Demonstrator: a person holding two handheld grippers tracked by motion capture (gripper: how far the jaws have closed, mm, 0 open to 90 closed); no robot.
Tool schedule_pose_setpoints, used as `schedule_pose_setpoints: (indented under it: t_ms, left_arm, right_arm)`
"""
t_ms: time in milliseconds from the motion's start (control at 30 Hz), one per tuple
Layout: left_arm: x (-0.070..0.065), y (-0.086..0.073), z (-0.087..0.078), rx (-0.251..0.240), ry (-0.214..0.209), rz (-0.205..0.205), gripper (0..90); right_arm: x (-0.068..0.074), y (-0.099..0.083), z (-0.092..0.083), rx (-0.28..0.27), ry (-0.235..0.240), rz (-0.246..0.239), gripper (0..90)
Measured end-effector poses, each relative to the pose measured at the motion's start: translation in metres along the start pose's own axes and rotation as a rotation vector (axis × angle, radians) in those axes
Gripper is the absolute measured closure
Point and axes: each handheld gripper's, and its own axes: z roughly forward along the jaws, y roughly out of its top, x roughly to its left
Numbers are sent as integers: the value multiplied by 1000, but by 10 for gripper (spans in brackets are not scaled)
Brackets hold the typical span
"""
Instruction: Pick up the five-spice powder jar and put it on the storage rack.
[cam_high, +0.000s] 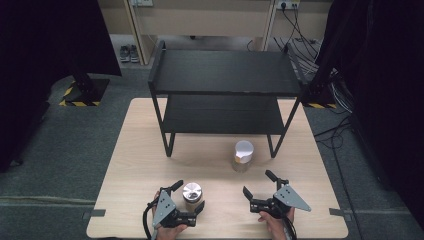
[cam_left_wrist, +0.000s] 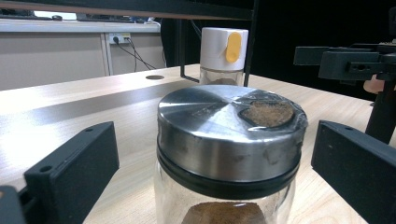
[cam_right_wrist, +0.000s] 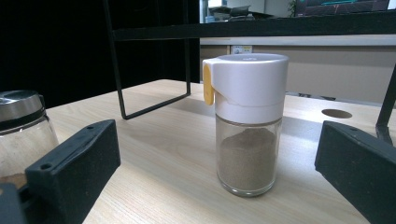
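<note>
A glass jar (cam_high: 192, 193) with a steel lid stands near the table's front edge, brown powder inside. My left gripper (cam_high: 188, 196) is open around it. In the left gripper view the jar (cam_left_wrist: 229, 140) sits between the two black jaws with a gap on each side. A glass shaker (cam_high: 243, 155) with a white cap and a yellow tab stands farther back, right of centre. My right gripper (cam_high: 258, 184) is open just in front of it. In the right gripper view the shaker (cam_right_wrist: 247, 121) stands upright beyond the jaws, untouched.
A black two-tier shelf rack (cam_high: 225, 75) stands on the far half of the wooden table (cam_high: 140, 150), its legs close behind the shaker. Round holes mark the tabletop (cam_right_wrist: 337, 113). Cables lie on the floor at the back right.
</note>
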Motion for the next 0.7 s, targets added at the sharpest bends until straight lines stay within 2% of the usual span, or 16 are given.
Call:
schedule_pose_setpoints:
  t_ms: [700]
  left_arm:
    - [0, -1, 0, -5, 2, -3, 3]
  right_arm:
    - [1, 0, 0, 1, -2, 1, 5]
